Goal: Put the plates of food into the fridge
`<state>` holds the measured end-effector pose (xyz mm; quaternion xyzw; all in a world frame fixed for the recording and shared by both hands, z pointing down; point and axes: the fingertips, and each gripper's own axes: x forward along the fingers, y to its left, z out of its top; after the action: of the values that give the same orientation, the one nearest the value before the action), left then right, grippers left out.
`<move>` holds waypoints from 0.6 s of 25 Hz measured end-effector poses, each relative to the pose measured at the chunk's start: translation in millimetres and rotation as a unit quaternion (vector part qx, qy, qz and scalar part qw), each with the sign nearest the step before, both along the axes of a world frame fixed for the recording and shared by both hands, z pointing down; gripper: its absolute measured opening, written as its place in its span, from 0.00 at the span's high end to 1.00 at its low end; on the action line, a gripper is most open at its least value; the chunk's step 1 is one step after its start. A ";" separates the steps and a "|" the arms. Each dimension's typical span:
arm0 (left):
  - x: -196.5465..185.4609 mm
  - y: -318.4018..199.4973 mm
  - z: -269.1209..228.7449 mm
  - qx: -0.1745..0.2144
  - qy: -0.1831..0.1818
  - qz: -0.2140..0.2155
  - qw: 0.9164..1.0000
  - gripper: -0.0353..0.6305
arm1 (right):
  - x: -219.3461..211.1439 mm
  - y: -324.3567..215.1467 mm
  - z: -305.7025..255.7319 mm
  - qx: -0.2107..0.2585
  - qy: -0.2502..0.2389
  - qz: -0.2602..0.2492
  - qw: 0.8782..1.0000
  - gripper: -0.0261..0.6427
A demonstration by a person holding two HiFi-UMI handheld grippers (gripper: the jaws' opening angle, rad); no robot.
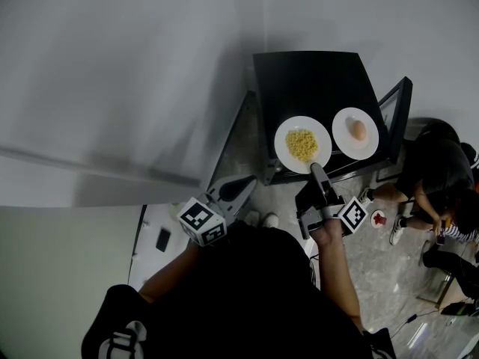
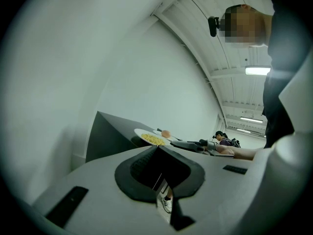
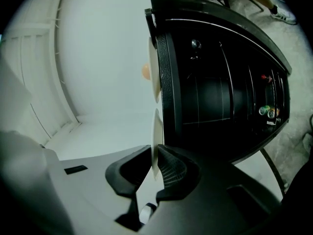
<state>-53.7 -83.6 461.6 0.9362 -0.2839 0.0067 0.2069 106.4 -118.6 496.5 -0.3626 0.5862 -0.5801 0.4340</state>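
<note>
My left tongs (image 1: 248, 182) are closed and empty near my chest. My right tongs (image 1: 317, 167) pinch the 6 o'clock rim of the plate of yellow food (image 1: 283, 142); what the food is I can't tell. At its 3 o'clock is the egg plate (image 1: 344, 142). Both sit on the black cabinet (image 1: 307, 81). A crouching person (image 1: 438, 170) is partly cut off, on the pale stone floor (image 1: 374, 260).

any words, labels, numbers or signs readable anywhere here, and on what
none readable in any view
left marker cube, right marker cube: square patterns only, no letters
white print on dark sleeve: cut off, unreadable
small coloured items in black cabinet: too small to read
</note>
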 end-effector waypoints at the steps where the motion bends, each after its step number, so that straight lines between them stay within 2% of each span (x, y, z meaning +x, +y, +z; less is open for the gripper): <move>1: -0.8 2.2 -0.1 0.001 0.000 0.000 1.000 0.91 | -0.9 4.1 -0.2 -0.001 -0.004 0.001 1.000 0.88; 8: 1.1 18.4 -1.7 0.003 -0.001 0.014 1.000 0.91 | -2.1 32.7 -2.5 0.006 0.003 -0.018 1.000 0.88; 15: 4.9 30.7 3.3 -0.015 -0.002 0.025 1.000 0.91 | 4.1 66.3 1.2 0.016 -0.009 -0.021 1.000 0.88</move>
<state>-48.8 -52.9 464.8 0.9398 -0.2607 0.0175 0.2203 110.5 -52.2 497.7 -0.3385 0.5990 -0.5828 0.4324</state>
